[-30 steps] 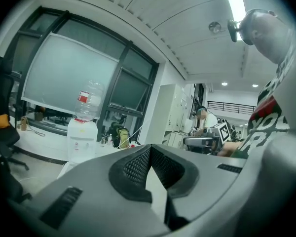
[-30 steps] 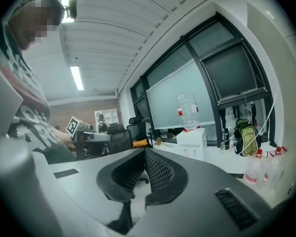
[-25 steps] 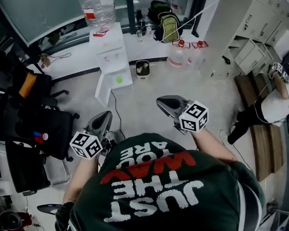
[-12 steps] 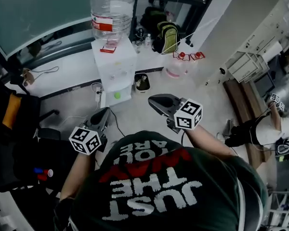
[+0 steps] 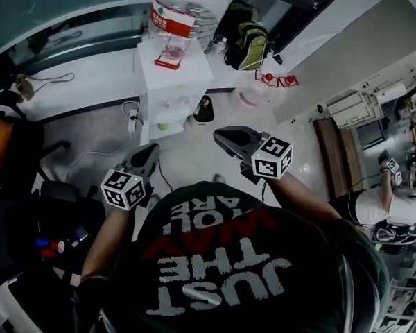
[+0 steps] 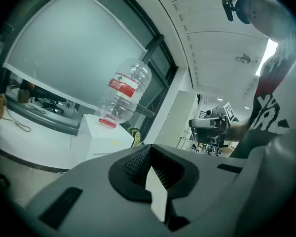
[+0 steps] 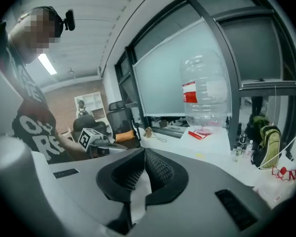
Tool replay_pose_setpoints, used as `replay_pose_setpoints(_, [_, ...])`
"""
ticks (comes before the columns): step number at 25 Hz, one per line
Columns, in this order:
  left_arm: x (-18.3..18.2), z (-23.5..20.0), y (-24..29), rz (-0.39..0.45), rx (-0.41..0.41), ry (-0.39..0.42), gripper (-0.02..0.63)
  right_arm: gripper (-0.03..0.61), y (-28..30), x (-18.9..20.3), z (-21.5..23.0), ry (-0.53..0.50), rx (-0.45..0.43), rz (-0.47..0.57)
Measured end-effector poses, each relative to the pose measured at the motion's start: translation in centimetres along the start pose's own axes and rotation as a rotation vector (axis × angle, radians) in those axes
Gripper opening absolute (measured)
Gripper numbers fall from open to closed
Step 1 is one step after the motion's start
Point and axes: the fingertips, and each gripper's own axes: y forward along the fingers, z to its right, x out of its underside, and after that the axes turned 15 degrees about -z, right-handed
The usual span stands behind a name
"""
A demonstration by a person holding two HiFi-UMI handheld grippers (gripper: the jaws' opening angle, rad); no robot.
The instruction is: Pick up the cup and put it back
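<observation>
Water dispenser (image 5: 172,82), bottle (image 5: 191,5) on top: nearer and larger in head view than a second ago; person apparently walking toward it. Left gripper (image 5: 148,155), right gripper (image 5: 225,136): held out ahead of body, jaws together, nothing between them. Cup: not made out in any view. Task judged at approach stage; pickup not begun.

The water bottle (image 5: 194,5) is clear, glossy plastic on a smooth white plastic dispenser (image 5: 172,82). The left gripper (image 6: 149,166) and right gripper (image 7: 144,168) have matt grey shells and black ribbed fingers (image 6: 133,164). The shirt (image 5: 222,269) is matt dark cloth.
</observation>
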Motion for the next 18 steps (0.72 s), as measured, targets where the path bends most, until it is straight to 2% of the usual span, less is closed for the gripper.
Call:
replay_pose_setpoints(4, [0.9,-1.2,4.2,-0.016,-0.062,-0.038,0.008,0.035,0.5,-0.1,4.5,-0.036,-0.073,-0.033])
replay_pose_setpoints(9, [3.9,-4.1,11.8,-0.068,-0.207,-0.110,0.008,0.035,1.7,2.3,12.2,-0.152,-0.169,-0.071])
replay_pose_setpoints(14, [9.4,-8.3,20.7,-0.150,-0.318,-0.220,0.008,0.035,6.5,6.8,21.1,-0.196,-0.231,-0.062])
replay_pose_setpoints(18, [15.0,-13.2,27.8,-0.265,-0.365,-0.188,0.008,0.035,12.2,12.0,25.8,-0.172,-0.255,-0.033])
